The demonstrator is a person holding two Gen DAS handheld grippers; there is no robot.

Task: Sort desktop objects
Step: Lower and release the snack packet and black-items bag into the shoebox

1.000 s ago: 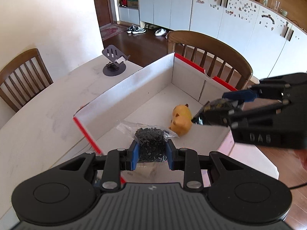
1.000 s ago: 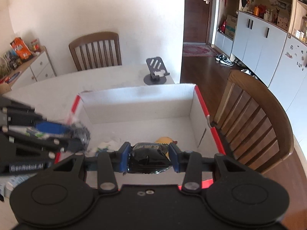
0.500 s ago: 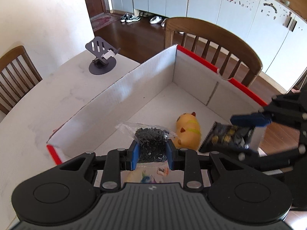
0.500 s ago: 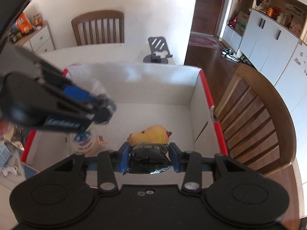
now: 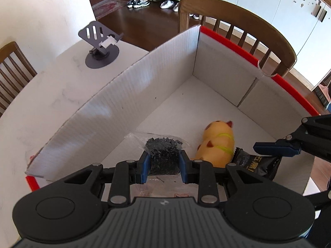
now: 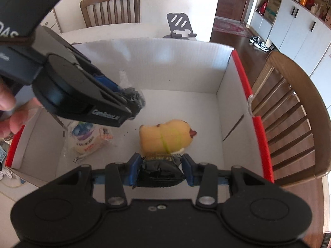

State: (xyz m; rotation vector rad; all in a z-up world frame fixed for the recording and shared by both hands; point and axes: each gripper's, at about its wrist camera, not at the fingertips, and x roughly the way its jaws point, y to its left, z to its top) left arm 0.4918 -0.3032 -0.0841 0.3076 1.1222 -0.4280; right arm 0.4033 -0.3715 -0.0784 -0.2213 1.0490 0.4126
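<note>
A white cardboard box with red rims stands on the pale table. My left gripper is shut on a clear bag of small black pieces, held over the box's near left side. My right gripper is shut on a black snack packet, just above the box floor. A yellow toy animal lies on the floor between them. A white printed pouch lies under the left gripper.
A dark phone stand sits on the table beyond the box. Wooden chairs stand right behind the far box wall, with another chair across the table. A hand shows at the left edge.
Both grippers have sunk into the box with their loads. The left one moved further over the box; the right one came down close beside the yellow toy.
</note>
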